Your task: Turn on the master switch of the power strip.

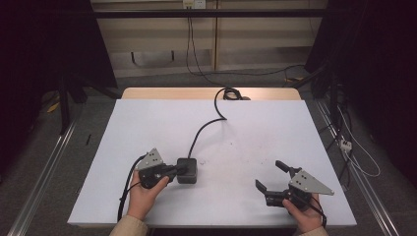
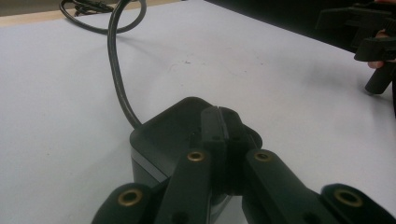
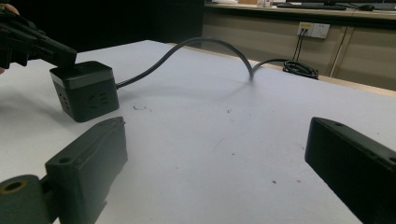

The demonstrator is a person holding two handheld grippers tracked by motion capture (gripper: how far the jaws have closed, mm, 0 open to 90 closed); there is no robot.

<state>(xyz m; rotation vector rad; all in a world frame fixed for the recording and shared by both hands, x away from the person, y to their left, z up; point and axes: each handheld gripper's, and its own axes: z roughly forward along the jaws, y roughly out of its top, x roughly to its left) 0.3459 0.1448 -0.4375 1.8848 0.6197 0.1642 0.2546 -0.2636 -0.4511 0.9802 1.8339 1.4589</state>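
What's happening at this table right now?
A person holds a gripper in each hand over a white table. The left gripper is shut, its tips resting on top of a black power cube whose cable runs to the far edge. Whether it presses the cube is unclear. The right gripper is open and empty, apart from the cube, near the front right of the table.

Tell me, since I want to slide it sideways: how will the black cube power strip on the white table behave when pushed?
The cube power strip looks boxy and flat-bottomed, so it should slide, not roll. Its thick cable arches stiffly off the table, so it will probably tug back or swivel the cube. The smooth casing may slip under the left tool.
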